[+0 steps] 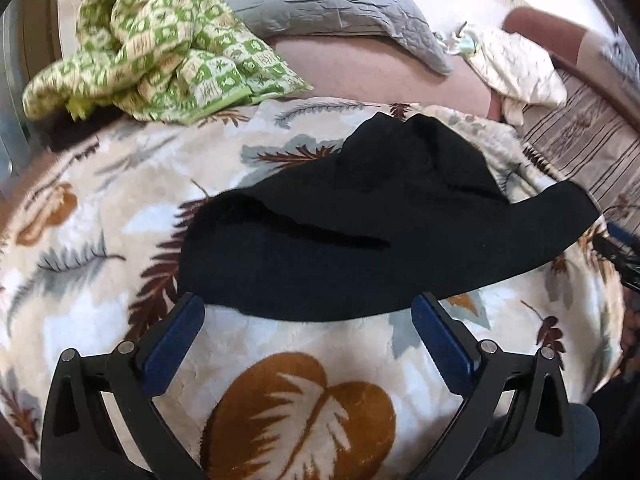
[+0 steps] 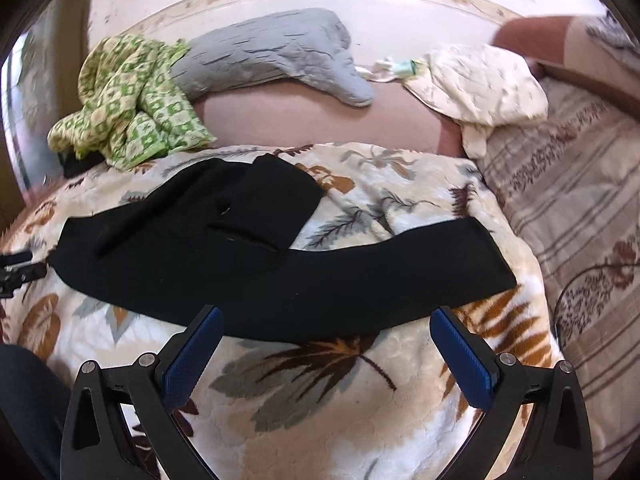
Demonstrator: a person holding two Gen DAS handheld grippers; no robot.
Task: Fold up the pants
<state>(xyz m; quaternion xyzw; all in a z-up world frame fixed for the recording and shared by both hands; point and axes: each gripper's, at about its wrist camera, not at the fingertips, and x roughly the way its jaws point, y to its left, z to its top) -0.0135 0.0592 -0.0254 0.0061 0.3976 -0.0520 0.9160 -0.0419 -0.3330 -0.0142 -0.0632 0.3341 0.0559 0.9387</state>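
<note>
Here the black pants point(image 2: 288, 280) are lying partly folded across the leaf-print blanket point(image 1: 120, 184); both the left gripper point(image 1: 308, 310) and right gripper point(image 2: 326, 322) are hovering wide-jawed, empty. Next fold probably needs both near-edge grips.

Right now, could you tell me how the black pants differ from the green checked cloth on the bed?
The black pants are plain and dark; the green checked cloth is patterned green and cream. The pants lie mostly flat, stretched across the leaf-print blanket with one part folded over; the cloth sits bunched in a heap. The pants lie just ahead of both open grippers, left and right; the cloth is farther back, near the grey pillow. Neither is held.
</note>
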